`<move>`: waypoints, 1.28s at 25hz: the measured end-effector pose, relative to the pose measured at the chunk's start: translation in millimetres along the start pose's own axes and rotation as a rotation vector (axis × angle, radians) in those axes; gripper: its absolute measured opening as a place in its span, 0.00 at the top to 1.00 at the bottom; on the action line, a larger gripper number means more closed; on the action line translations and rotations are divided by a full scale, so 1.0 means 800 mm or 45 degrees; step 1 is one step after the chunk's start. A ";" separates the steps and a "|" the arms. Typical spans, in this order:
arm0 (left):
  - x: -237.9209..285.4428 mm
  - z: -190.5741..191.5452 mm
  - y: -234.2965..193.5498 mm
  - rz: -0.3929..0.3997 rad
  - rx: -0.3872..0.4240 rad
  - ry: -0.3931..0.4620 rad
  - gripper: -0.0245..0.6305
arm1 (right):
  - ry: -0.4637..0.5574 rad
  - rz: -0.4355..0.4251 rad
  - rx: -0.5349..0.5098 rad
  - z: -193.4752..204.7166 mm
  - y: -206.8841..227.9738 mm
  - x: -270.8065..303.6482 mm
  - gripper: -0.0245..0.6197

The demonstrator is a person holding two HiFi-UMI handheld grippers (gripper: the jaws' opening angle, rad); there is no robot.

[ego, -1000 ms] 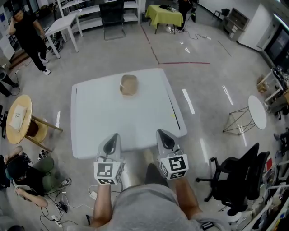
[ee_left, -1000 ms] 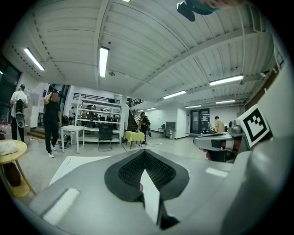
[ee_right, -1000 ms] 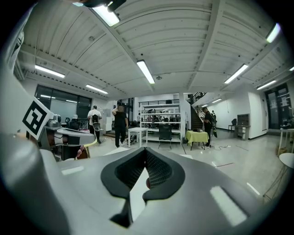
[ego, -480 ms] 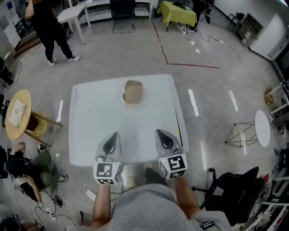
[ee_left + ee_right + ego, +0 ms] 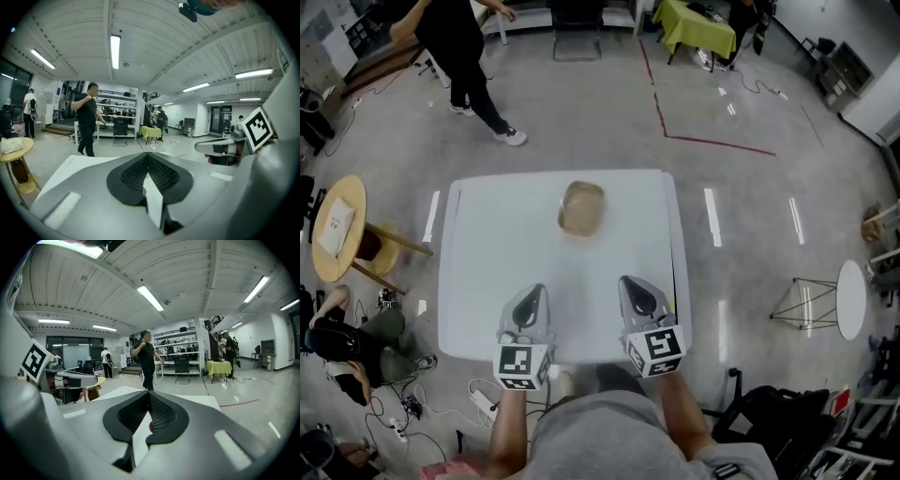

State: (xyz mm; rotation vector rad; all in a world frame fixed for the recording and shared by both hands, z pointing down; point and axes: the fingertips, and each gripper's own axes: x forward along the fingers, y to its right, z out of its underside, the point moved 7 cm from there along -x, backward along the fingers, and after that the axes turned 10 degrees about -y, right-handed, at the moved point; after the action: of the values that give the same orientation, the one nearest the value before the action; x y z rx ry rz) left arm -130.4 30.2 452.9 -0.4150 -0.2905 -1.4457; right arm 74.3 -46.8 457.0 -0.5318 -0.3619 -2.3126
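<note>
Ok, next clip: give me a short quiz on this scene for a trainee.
1. True or false: the left hand-held gripper has something between its jaws.
2. Where on the white table does the tan object lie? A) at the near edge, beside the grippers B) on the far half, about mid-width C) overhanging the left edge
3. Is the right hand-held gripper open or shut?
Key: 1 false, its jaws are together on nothing. 2 B. 3 shut.
</note>
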 end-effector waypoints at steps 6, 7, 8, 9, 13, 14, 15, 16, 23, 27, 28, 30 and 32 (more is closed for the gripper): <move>0.040 0.000 -0.008 -0.037 -0.020 -0.039 0.95 | -0.048 -0.052 0.006 -0.001 0.028 0.046 0.96; 0.046 -0.001 -0.009 -0.042 -0.026 -0.047 0.95 | -0.057 -0.062 0.010 -0.002 0.033 0.052 0.96; 0.052 -0.001 -0.010 -0.046 -0.033 -0.053 0.95 | -0.066 -0.073 0.017 -0.002 0.038 0.058 0.96; 0.058 -0.001 -0.010 -0.050 -0.041 -0.059 0.95 | -0.075 -0.084 0.026 -0.001 0.043 0.064 0.96; 0.084 0.007 -0.013 -0.068 -0.070 -0.086 0.95 | -0.118 -0.108 0.045 0.004 0.061 0.089 0.96; 0.091 0.009 -0.014 -0.072 -0.078 -0.093 0.95 | -0.129 -0.115 0.047 0.005 0.066 0.096 0.96; 0.098 0.010 -0.015 -0.074 -0.085 -0.099 0.95 | -0.139 -0.122 0.048 0.007 0.070 0.103 0.96; 0.106 0.011 -0.015 -0.075 -0.091 -0.103 0.95 | -0.148 -0.126 0.047 0.009 0.074 0.109 0.96; 0.149 0.023 -0.011 -0.080 -0.107 -0.135 0.95 | -0.211 -0.160 0.045 0.029 0.098 0.146 0.96; 0.165 0.034 -0.012 -0.088 -0.115 -0.160 0.95 | -0.240 -0.185 0.050 0.041 0.106 0.164 0.96; 0.169 0.038 -0.014 -0.092 -0.120 -0.167 0.95 | -0.247 -0.191 0.051 0.044 0.107 0.169 0.96; 0.175 0.047 -0.017 -0.098 -0.133 -0.181 0.95 | -0.261 -0.200 0.055 0.050 0.109 0.179 0.96; 0.180 0.055 -0.018 -0.104 -0.143 -0.197 0.95 | -0.272 -0.206 0.060 0.055 0.112 0.186 0.96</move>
State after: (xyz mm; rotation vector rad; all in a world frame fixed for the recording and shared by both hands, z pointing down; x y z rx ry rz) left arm -126.5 -80.4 556.2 -0.6139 -0.3552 -1.5167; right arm 52.0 -179.9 574.9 -0.7532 -0.5786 -2.4009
